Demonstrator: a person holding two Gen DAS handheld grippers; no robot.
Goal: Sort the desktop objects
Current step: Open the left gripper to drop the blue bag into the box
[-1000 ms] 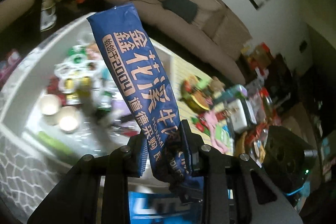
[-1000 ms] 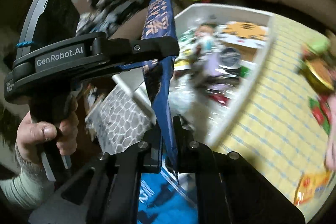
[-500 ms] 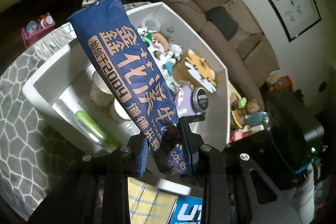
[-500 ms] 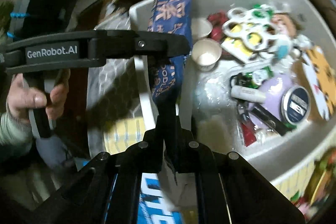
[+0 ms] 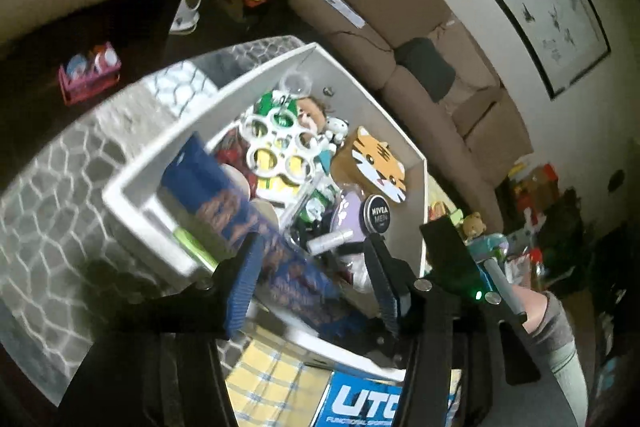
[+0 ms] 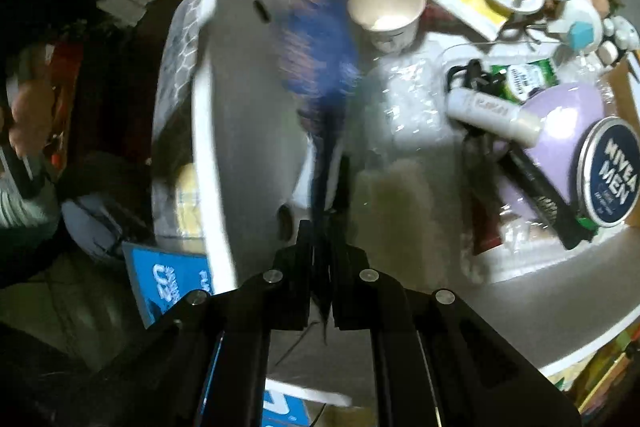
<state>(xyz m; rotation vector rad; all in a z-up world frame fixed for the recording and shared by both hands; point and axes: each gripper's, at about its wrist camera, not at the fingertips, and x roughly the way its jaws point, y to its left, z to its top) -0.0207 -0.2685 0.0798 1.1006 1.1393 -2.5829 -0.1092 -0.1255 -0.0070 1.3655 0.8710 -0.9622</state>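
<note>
Blue packet over the white bin, passing from two grippers to one

Left wrist view: the left gripper (image 5: pixel 316 279) points down at the white bin (image 5: pixel 132 195); its jaws have just been opening and stand apart, the blurred blue packet (image 5: pixel 240 215) loose between them, stretching toward 10 o'clock. A sleeved hand (image 5: pixel 532 307) shows at 4 o'clock. The bin holds a tiger-face box (image 5: pixel 376 163), a Nivea tin (image 5: pixel 376 213) and a white ring holder (image 5: pixel 280 143).
Right wrist view: the right gripper (image 6: pixel 322 267) aims steeply down, fingers pinched together on the packet's lower edge. Two paper cups (image 6: pixel 384 7) sit at 12 o'clock, the tin at 3 o'clock.
</note>
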